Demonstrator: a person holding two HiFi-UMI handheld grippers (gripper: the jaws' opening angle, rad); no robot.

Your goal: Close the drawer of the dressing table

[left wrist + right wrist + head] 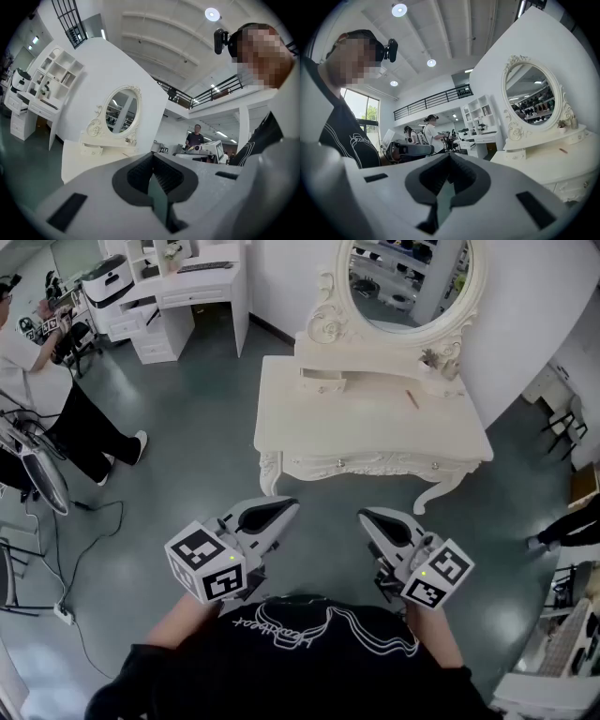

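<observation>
Standing against the white wall: dressing table point(375, 423), 1 unit, cream, carved legs. Front drawer point(373, 465) runs along the apron under the top's near edge and carries 2 small knobs point(339, 463). From the head view its face looks approx. flush w/ the apron; can't tell for certain.

On the top, at the left foot of the oval mirror point(408, 282) (1 off), a small drawer box point(322, 382) juts fwd. Can't tell whether it is pulled out. Also on the top: 1 thin brown stick point(411, 397) and 1 small plant point(431, 359) at the mirror's right foot.

Tools: 2.
- Left gripper point(291, 505) is held low, close to the wearer's body, and points level toward the table. Its own view shows the jaws point(152, 157) together, nothing between the pads.
- Right gripper point(366, 515) is alongside it in the same attitude. Jaws point(449, 157) fully closed, nothing held.
- Each carries 1 marker cube point(208, 563).

Position: drawer is ahead of both tips and well apart from them, w/ bare grey-green floor point(187, 456) between. No contact w/ table or drawer. Table lies slightly right of the left gripper's line and roughly ahead of the right one.

Surroundings:
- 1 white desk unit point(178, 287) at far left.
- 1 cable point(94, 521) on the floor at left.
- 1 person point(56, 399) in a white top and dark trousers at the left edge.
- A second person's legs point(567, 529) at the right edge.
</observation>
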